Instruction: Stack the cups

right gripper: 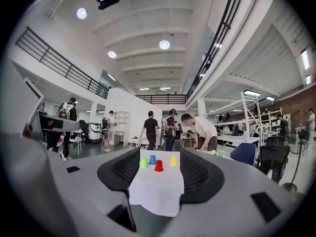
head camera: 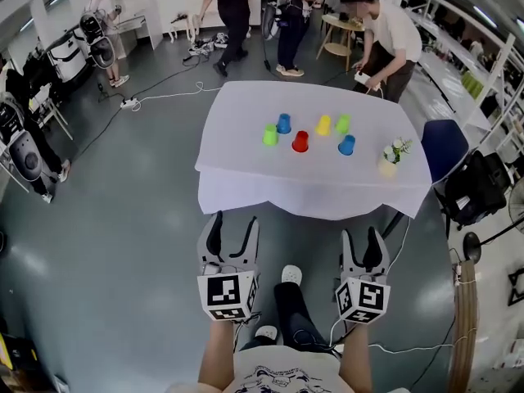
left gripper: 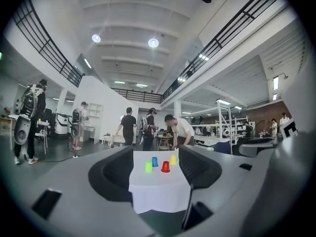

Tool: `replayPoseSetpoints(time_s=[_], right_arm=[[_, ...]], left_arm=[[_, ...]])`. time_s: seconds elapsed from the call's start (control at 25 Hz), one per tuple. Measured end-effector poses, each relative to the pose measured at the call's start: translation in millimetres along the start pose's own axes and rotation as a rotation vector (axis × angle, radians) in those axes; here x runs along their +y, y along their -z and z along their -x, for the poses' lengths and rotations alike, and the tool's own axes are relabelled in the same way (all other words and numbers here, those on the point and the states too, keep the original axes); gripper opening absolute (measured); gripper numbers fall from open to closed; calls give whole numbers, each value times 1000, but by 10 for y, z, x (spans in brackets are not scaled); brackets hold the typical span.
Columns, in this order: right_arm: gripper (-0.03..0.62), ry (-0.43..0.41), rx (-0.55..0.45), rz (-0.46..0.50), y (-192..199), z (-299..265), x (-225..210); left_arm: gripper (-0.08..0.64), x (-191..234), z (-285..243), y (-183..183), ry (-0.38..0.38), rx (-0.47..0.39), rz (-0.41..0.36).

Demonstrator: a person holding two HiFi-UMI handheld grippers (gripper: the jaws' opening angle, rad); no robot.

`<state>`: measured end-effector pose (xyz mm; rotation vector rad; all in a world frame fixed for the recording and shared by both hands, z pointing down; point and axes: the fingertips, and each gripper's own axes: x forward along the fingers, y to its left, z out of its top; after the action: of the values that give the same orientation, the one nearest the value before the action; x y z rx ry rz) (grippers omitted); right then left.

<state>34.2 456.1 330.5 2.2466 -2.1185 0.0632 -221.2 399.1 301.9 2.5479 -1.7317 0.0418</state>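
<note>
Nearest the camera, the left gripper point(head camera: 232, 237) and the right gripper point(head camera: 363, 248) are held side by side over the floor, each with its jaws spread and nothing between them. The cloth-covered table point(head camera: 246, 182) is seen at twelve o'clock, well apart from both.

Nothing has been stacked: six cups are set singly on it. Around the red cup point(head camera: 300, 142), a green cup point(head camera: 270, 135) is placed at ten o'clock, a blue cup point(head camera: 283, 124) at eleven, a yellow cup point(head camera: 323, 125) at one, a second green cup point(head camera: 343, 124) at two and a second blue cup point(head camera: 347, 145) at three.

Each is judged to be stood mouth down, base up, long axis vertical. Every lift and nesting is left to be done.
</note>
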Motion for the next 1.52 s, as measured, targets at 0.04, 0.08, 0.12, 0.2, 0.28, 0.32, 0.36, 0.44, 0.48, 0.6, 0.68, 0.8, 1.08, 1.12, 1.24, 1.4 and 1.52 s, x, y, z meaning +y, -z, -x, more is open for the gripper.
replayPoseSetpoints(time_s=[0.04, 0.08, 0.12, 0.2, 0.28, 0.32, 0.36, 0.44, 0.48, 0.6, 0.68, 0.8, 1.08, 1.12, 1.24, 1.4, 1.52], right_arm=[[268, -2, 1, 1, 4, -142, -41], [268, -5, 4, 1, 8, -291, -87], [268, -8, 6, 0, 13, -442, -145], [268, -13, 3, -6, 11, -755, -283], [268, -17, -1, -8, -37, -1092, -401], [268, -21, -1, -10, -77, -1266, -441], [270, -26, -1, -12, -124, -1443, -477], [272, -40, -6, -14, -215, -1793, -567], [272, -46, -8, -13, -251, -1964, -626], [275, -53, -12, -16, -332, -2436, -817], [275, -56, -10, -14, -362, -2721, -931], [278, -63, -4, -11, -360, -3109, -1120], [285, -55, 29, -5, -276, -3666, -1367], [285, -53, 36, -5, -243, -3719, -1401], [288, -46, 59, -8, -143, -3889, -1454], [293, -42, 92, -2, -33, -4136, -1414], [298, -36, 112, 4, 42, -4350, -1413]], left_arm=[[281, 21, -127, 3, -6, 1, 0], [281, 39, -258, 5, -13, 1, 0], [281, 50, -392, 7, -23, 1, 0], [281, 55, -682, 0, -42, 0, -2], [281, 79, -992, -50, -57, 2, -10], [281, 108, -1144, -91, -64, 3, -13], [281, 142, -1296, -136, -73, 3, -15], [281, 186, -1614, -214, -88, 2, -17], [281, 189, -1781, -242, -94, 3, -19], [281, 178, -2271, -317, -102, 7, -26], [281, 174, -2565, -360, -108, 6, -27], [281, 128, -2973, -379, -115, 6, -33], [281, 120, -3539, -262, -114, 50, -36], [281, 122, -3592, -230, -116, 58, -35], [281, 171, -3757, -124, -118, 83, -33], [281, 305, -3974, 9, -112, 122, -31], [282, 377, -4194, 120, -101, 149, -30]])
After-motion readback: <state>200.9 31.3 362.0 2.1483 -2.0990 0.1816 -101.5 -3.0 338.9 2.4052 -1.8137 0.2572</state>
